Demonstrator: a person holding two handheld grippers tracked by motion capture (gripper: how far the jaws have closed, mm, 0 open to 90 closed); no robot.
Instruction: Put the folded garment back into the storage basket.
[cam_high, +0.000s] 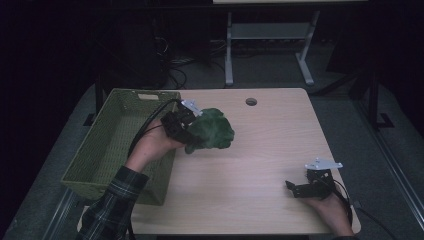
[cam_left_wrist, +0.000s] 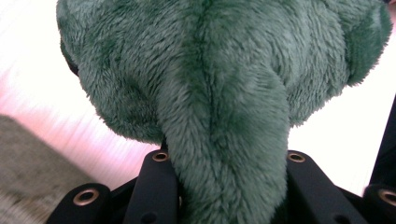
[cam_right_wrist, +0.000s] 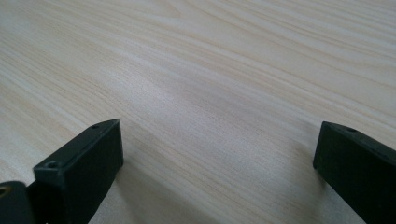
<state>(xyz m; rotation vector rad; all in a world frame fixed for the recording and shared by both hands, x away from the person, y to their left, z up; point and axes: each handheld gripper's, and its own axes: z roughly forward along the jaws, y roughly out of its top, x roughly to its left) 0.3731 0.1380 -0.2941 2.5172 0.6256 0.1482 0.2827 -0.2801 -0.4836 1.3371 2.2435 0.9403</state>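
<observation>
A dark green plush toy (cam_high: 211, 130) hangs above the table just right of the green woven basket (cam_high: 107, 145). My left gripper (cam_high: 192, 134) is shut on it. In the left gripper view a thick fold of the green plush toy (cam_left_wrist: 224, 107) is pinched between the two black jaws, with pale table behind it. My right gripper (cam_high: 296, 189) rests low over the light wooden table (cam_high: 260, 150) near its front right corner. Its jaws stand wide apart, and bare wood lies between them. The right gripper (cam_right_wrist: 217, 149) holds nothing.
The basket lies along the table's left edge, and its inside looks empty. A round cable hole (cam_high: 251, 101) sits near the table's far edge. Beyond the table, a white desk frame (cam_high: 267, 37) stands on the dark floor.
</observation>
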